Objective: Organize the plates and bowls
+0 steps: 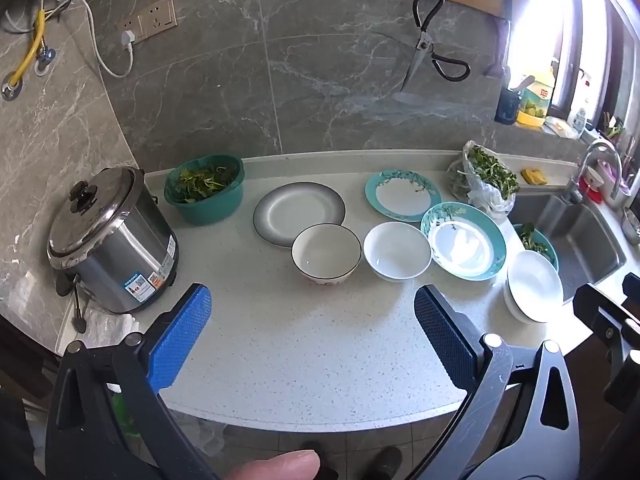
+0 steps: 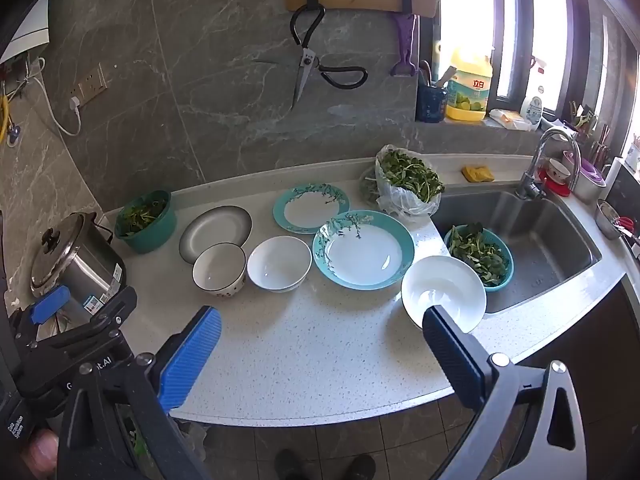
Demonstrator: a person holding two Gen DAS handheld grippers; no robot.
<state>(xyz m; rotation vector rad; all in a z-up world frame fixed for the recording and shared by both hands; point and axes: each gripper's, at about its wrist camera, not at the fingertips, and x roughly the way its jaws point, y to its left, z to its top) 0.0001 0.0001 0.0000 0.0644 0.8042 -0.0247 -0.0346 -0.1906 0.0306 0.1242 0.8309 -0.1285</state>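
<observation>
Careful: your jaws gape empty, and the white bowl (image 2: pixel 443 292) overhangs the sink (image 2: pixel 532 240) at the desk's (image 2: pixel 320 360) right edge; nudging it risks toppling.

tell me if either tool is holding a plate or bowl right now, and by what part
Nothing is held. The left tool and right tool are both open above the counter, with no plate or bowl between their fingers.

Before you, all upright: grey-rimmed plate (image 2: pixel 216 227), two teal floral plates (image 2: pixel 311 208) (image 2: pixel 363 249), black-rimmed bowl (image 2: pixel 219 267), white bowl (image 2: pixel 279 263), stacked white bowls (image 2: pixel 443 295) by sink.
</observation>
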